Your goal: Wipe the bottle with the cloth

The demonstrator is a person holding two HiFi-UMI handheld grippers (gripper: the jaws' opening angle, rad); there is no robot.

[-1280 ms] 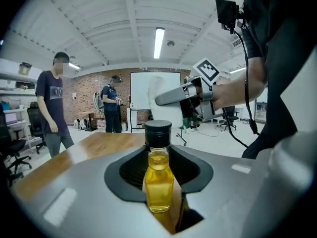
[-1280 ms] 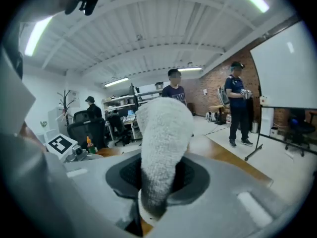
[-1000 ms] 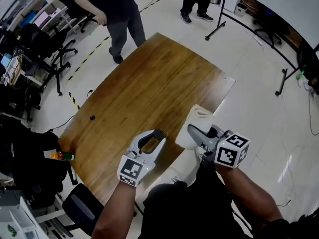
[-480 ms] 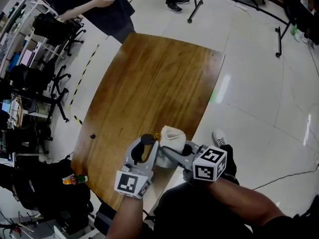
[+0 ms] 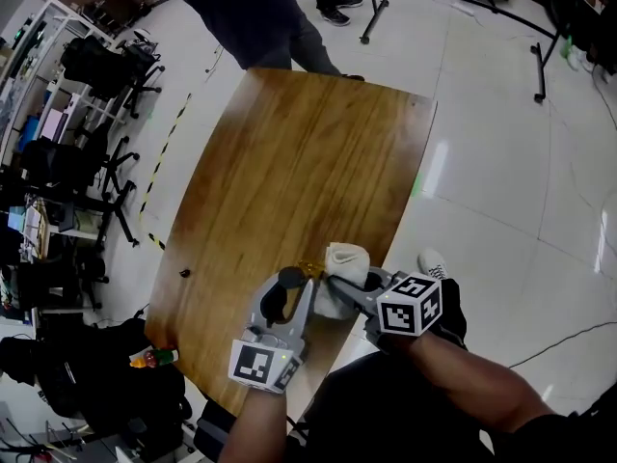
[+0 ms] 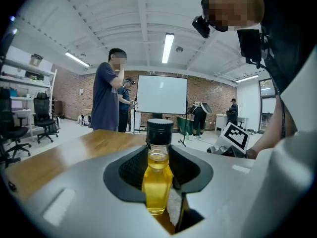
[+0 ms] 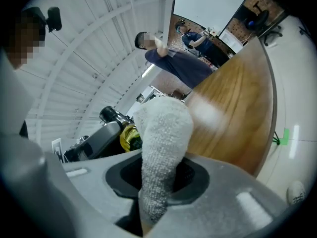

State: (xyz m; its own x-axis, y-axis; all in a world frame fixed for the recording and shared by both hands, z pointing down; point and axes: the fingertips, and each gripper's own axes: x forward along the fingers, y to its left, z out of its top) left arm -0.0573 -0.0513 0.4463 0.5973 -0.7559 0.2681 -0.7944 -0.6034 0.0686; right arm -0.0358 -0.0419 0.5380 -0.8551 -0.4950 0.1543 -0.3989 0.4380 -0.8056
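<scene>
A small bottle (image 6: 158,175) of yellow liquid with a black cap stands upright between the jaws of my left gripper (image 5: 292,292), which is shut on it above the table's near edge. In the head view the bottle (image 5: 310,270) peeks out at the jaw tips. My right gripper (image 5: 339,292) is shut on a white terry cloth (image 5: 343,268), bunched up and right beside the bottle. In the right gripper view the cloth (image 7: 161,152) rises from the jaws, with the bottle (image 7: 128,135) just left of it in the left gripper.
The wooden table (image 5: 289,181) stretches away from me. A person (image 5: 255,13) stands at its far end. Chairs and shelves (image 5: 87,95) line the left side. An orange-capped bottle (image 5: 154,358) lies on the floor at lower left. White tile floor (image 5: 501,162) is to the right.
My right gripper has come down and to the left with the cloth, from off the table's corner to right beside the bottle. The left gripper has stayed put with the bottle.
</scene>
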